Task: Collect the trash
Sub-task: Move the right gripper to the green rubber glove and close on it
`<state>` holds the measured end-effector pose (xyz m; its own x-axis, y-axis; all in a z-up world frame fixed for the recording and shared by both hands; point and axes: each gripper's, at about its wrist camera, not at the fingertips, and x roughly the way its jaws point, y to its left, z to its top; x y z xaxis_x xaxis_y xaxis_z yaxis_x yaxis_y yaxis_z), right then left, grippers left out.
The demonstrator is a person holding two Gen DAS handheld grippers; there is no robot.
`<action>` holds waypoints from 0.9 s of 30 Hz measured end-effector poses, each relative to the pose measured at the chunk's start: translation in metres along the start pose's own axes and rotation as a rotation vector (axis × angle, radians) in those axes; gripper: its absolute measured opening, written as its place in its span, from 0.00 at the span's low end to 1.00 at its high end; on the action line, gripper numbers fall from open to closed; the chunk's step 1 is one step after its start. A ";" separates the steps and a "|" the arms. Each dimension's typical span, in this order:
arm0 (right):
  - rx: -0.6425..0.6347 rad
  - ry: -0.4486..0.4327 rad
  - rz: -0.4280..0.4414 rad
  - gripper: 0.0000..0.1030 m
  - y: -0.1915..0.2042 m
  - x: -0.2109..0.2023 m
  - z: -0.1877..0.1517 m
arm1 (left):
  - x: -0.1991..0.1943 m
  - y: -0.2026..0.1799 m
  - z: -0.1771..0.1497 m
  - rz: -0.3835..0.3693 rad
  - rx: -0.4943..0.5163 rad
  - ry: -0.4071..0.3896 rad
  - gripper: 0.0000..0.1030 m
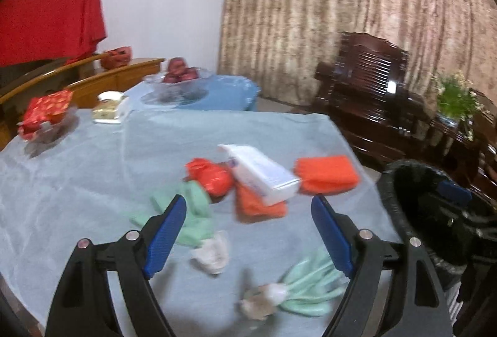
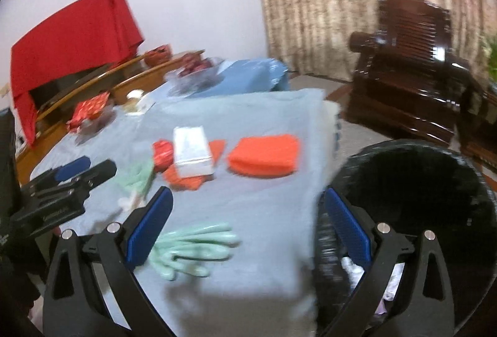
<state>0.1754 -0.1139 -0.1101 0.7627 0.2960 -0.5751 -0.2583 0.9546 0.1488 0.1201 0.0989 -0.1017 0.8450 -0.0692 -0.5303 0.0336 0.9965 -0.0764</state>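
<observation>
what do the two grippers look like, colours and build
Both match: the left gripper and right gripper have glossy black plastic linkage arms with triangular cutouts, silver round pivot pins at the joints, and flat blue textured finger pads. The left gripper's black body carries faint, unreadable lettering in the right wrist view. No sleeves or cables visible.

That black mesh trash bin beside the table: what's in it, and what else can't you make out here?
- Black mesh trash bin: in the right wrist view, its dark inside hides most contents; only whitish scraps show behind the right gripper.
- White rectangular box: its print is blurred in both views.
- Pale crumpled wads: too blurred to identify in the left wrist view.
</observation>
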 end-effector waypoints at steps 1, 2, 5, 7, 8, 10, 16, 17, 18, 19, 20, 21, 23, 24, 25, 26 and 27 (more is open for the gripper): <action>-0.006 0.011 0.010 0.92 0.006 0.005 -0.002 | -0.002 0.007 -0.003 0.014 -0.001 -0.001 0.79; -0.008 0.021 0.019 0.92 0.010 0.009 -0.003 | -0.003 0.013 -0.005 0.023 -0.002 -0.001 0.79; -0.019 0.049 0.038 0.92 0.022 0.023 -0.011 | -0.005 0.027 -0.012 0.044 -0.015 0.007 0.79; -0.030 0.064 0.033 0.92 0.026 0.035 -0.019 | -0.004 0.035 -0.017 0.054 -0.022 0.015 0.79; -0.029 0.073 0.030 0.92 0.027 0.041 -0.023 | -0.003 0.038 -0.019 0.059 -0.025 0.020 0.79; -0.019 0.093 0.018 0.92 0.027 0.052 -0.030 | -0.001 0.042 -0.021 0.065 -0.032 0.028 0.79; -0.015 0.129 -0.007 0.91 0.029 0.078 -0.043 | 0.005 0.054 -0.030 0.079 -0.048 0.047 0.78; -0.016 0.139 -0.007 0.91 0.029 0.081 -0.045 | 0.007 0.055 -0.031 0.081 -0.051 0.050 0.78; -0.016 0.154 -0.004 0.90 0.030 0.085 -0.045 | 0.008 0.055 -0.030 0.082 -0.055 0.053 0.78; -0.016 0.161 -0.002 0.89 0.031 0.087 -0.045 | 0.009 0.057 -0.031 0.082 -0.060 0.056 0.78; -0.016 0.167 -0.001 0.87 0.031 0.088 -0.045 | 0.010 0.058 -0.031 0.082 -0.062 0.057 0.78; -0.017 0.179 0.004 0.82 0.032 0.091 -0.046 | 0.011 0.058 -0.031 0.083 -0.063 0.058 0.78; -0.020 0.200 0.019 0.76 0.032 0.094 -0.047 | 0.013 0.059 -0.031 0.081 -0.064 0.061 0.78; -0.019 0.213 0.028 0.73 0.033 0.097 -0.047 | 0.014 0.058 -0.031 0.079 -0.063 0.062 0.78; -0.018 0.220 0.035 0.70 0.033 0.097 -0.047 | 0.014 0.059 -0.032 0.079 -0.063 0.063 0.78; -0.014 0.230 0.047 0.66 0.033 0.099 -0.048 | 0.015 0.059 -0.032 0.077 -0.063 0.063 0.78; -0.009 0.242 0.053 0.65 0.033 0.101 -0.049 | 0.016 0.059 -0.031 0.077 -0.065 0.063 0.78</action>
<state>0.2143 -0.0545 -0.2028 0.5839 0.3277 -0.7427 -0.3000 0.9373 0.1777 0.1186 0.1548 -0.1411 0.8084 0.0023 -0.5887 -0.0660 0.9940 -0.0868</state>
